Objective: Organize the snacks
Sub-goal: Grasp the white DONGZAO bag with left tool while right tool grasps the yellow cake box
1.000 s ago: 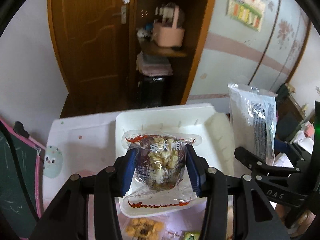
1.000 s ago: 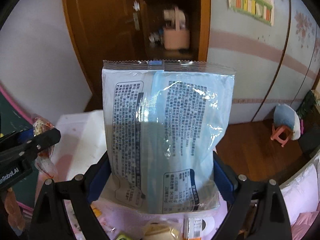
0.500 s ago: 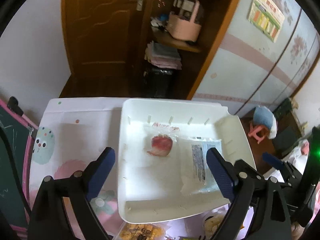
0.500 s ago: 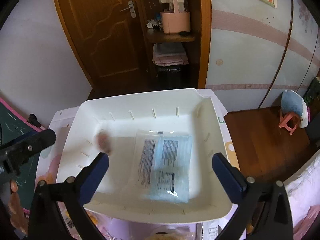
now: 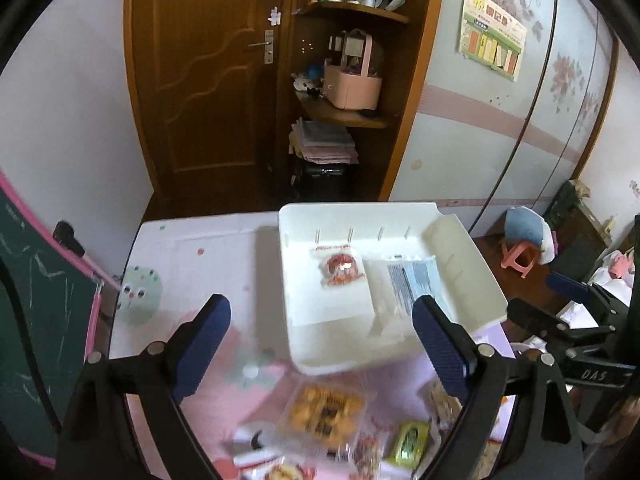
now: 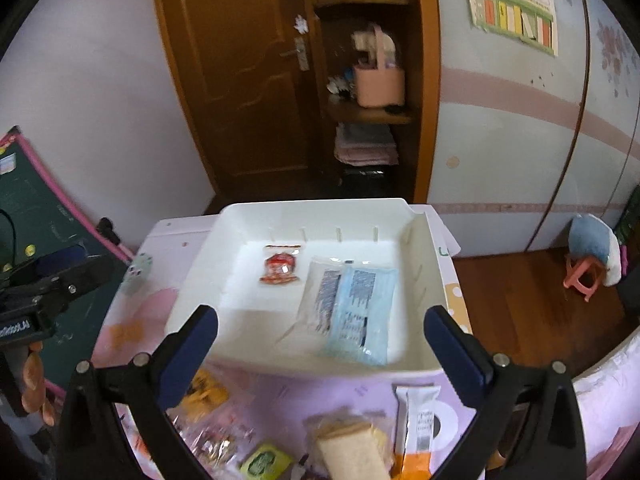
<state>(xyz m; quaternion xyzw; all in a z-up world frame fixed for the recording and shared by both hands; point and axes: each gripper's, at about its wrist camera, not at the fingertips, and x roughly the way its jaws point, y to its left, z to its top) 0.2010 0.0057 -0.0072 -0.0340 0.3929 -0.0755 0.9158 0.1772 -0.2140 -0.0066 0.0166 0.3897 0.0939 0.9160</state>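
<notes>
Both hand-held grippers, left [image 5: 320,344] and right [image 6: 320,348], agape, empty. White bin [image 6: 424,280] holds two packets; next pick: biscuit pack [image 5: 324,414], 6 o'clock.

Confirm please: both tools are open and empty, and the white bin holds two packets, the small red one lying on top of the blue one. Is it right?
Not quite. In the right wrist view the small red packet lies beside the blue packet, apart from it, not on top. Both are in the white bin; the left tool and right tool are open and empty.

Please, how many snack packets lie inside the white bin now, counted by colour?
Inside the white bin:
Red-and-clear small packet: 1
Blue-and-clear large packet: 1
Total: 2
</notes>
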